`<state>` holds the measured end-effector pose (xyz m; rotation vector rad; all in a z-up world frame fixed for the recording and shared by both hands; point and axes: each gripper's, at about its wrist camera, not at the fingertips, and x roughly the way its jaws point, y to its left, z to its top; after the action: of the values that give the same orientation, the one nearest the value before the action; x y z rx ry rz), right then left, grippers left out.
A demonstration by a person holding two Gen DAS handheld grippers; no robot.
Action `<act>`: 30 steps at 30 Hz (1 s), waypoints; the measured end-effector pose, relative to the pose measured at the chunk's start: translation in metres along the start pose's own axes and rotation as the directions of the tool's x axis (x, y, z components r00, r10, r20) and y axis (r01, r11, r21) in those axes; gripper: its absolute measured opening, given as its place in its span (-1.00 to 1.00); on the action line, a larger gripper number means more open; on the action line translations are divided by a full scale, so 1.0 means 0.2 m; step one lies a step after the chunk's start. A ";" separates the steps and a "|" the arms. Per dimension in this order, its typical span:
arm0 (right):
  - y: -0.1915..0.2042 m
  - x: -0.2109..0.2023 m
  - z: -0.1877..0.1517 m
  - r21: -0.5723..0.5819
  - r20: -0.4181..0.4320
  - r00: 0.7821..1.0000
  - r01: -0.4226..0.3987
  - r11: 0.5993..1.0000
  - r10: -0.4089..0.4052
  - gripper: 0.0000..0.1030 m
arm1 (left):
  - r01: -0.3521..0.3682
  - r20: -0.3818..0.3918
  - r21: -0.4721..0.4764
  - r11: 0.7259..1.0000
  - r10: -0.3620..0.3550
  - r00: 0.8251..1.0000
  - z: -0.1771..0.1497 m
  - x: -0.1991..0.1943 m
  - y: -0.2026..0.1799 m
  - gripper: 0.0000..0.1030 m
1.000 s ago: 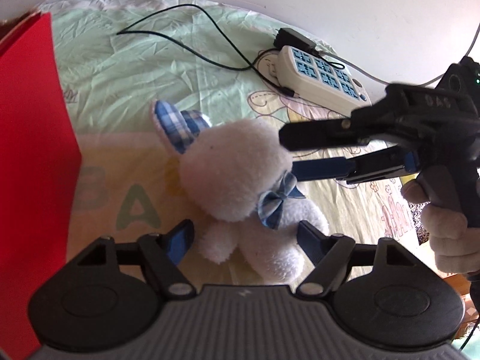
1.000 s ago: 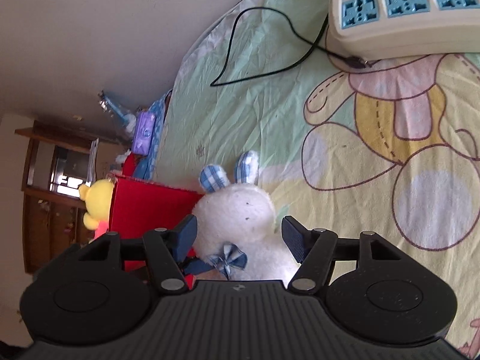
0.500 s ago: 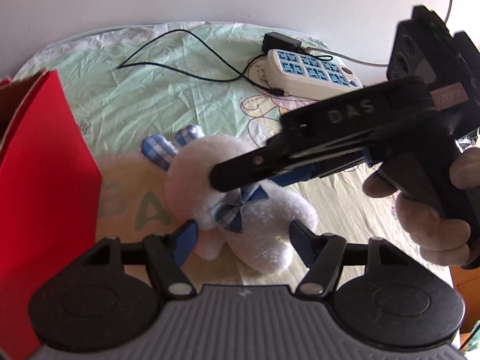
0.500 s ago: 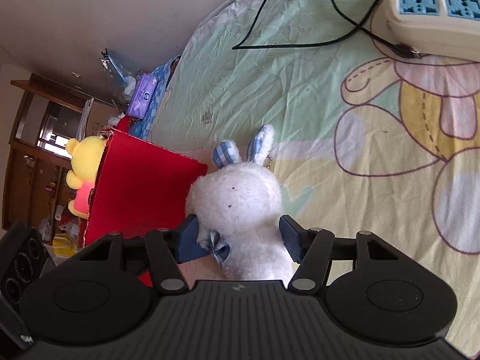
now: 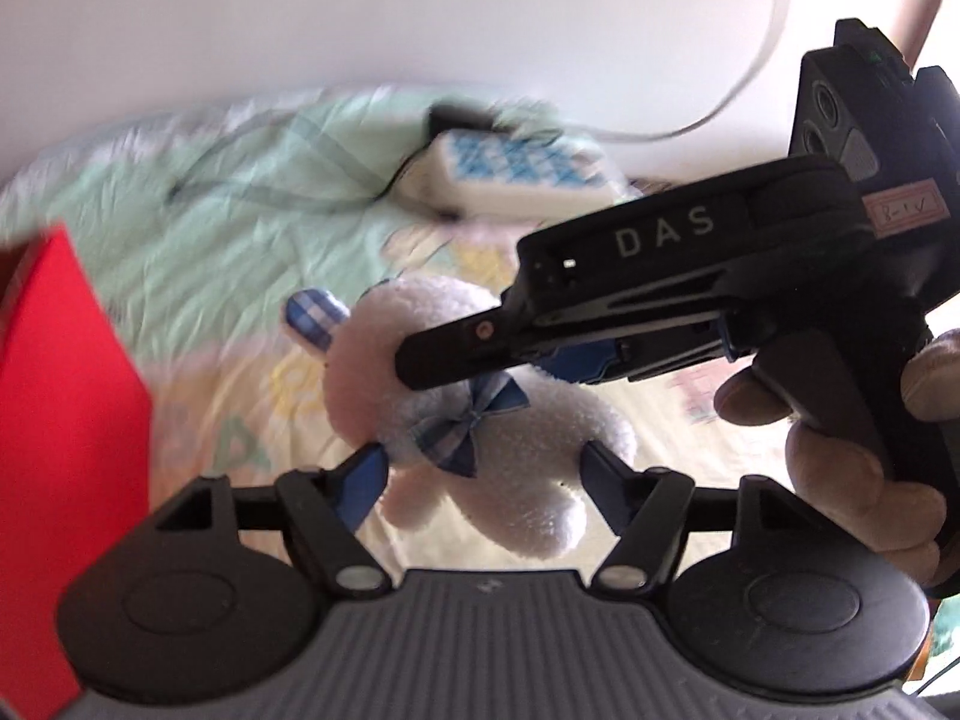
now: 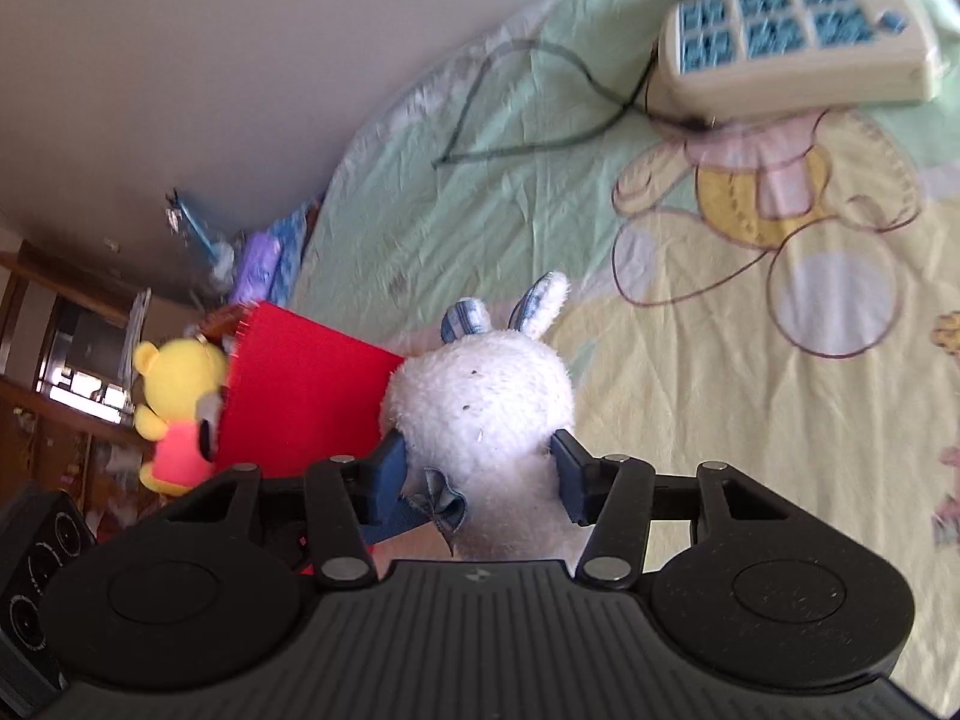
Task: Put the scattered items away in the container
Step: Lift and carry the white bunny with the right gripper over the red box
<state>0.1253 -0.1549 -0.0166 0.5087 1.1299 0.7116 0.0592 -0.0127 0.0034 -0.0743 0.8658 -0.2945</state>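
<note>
A white plush bunny (image 5: 528, 468) with blue checked ears and bow hangs between both grippers over the cartoon bedsheet. My left gripper (image 5: 480, 474) is shut on its lower body, a pad against each side. The right gripper's fingers (image 5: 456, 348) reach in from the right across the bunny's head. In the right wrist view the right gripper (image 6: 477, 459) clasps the bunny (image 6: 480, 384) at the neck, its jaws closing and the pads pressing into the fur. The red container (image 5: 60, 420) stands at the left, just behind the bunny in the right wrist view (image 6: 300, 396).
A yellow bear plush (image 6: 174, 384) sits by the container's far side. A cream and blue power strip (image 6: 792, 48) with a black cable (image 6: 528, 120) lies at the sheet's far end. A person's hand (image 5: 840, 468) holds the right gripper. Furniture stands beyond the bed's edge.
The right gripper swung in over the bunny's head and closed on it. The left gripper's fingers narrowed onto its body. Both views rose and pulled back from the sheet.
</note>
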 end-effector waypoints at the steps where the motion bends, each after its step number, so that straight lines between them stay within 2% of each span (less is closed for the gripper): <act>1: 0.04 -0.05 -0.02 -0.006 0.035 0.999 0.003 1.000 -0.002 0.05 | 0.000 0.031 0.023 1.000 -0.001 1.000 0.00 -0.05 -0.03 0.37; 4: 0.19 -0.18 -0.05 -0.038 0.133 0.991 0.002 0.999 0.004 0.05 | -0.015 0.125 0.072 0.997 0.005 0.992 0.01 -0.22 -0.05 0.37; 8: 0.42 -0.22 -0.09 -0.088 0.223 0.974 -0.020 0.996 0.039 0.05 | -0.042 0.219 0.083 0.996 0.023 0.975 0.01 -0.46 0.01 0.37; 13: 0.72 -0.12 -0.17 -0.140 0.271 0.958 -0.055 0.989 0.091 0.05 | -0.075 0.287 0.079 0.994 0.050 0.957 -0.06 -0.75 0.21 0.37; 17: 0.95 0.01 -0.27 -0.171 0.302 0.950 -0.033 0.985 0.084 0.05 | -0.089 0.308 0.091 0.992 0.057 0.950 -0.15 -0.91 0.41 0.37; 20: 1.11 0.15 -0.34 -0.172 0.329 0.943 0.018 0.985 0.040 0.05 | -0.069 0.298 0.087 0.994 0.040 0.954 -0.21 -0.99 0.59 0.37; 24: 1.28 0.34 -0.42 -0.181 0.369 0.928 0.124 0.976 -0.049 0.05 | 0.000 0.272 0.084 0.997 -0.022 0.962 -0.27 -1.04 0.84 0.37; 27: 1.39 0.48 -0.49 -0.194 0.417 0.894 0.264 0.945 -0.164 0.05 | 0.074 0.239 0.076 0.994 -0.090 0.967 -0.30 -1.01 1.00 0.37; 30: 1.47 0.59 -0.54 -0.193 0.469 0.841 0.395 0.898 -0.269 0.03 | 0.145 0.207 0.077 0.986 -0.158 0.965 -0.31 -0.96 1.14 0.37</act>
<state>-0.0207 0.1337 0.0729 0.1959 0.6550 0.4102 -0.0549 0.2639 0.0635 -0.1135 0.6387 -0.4479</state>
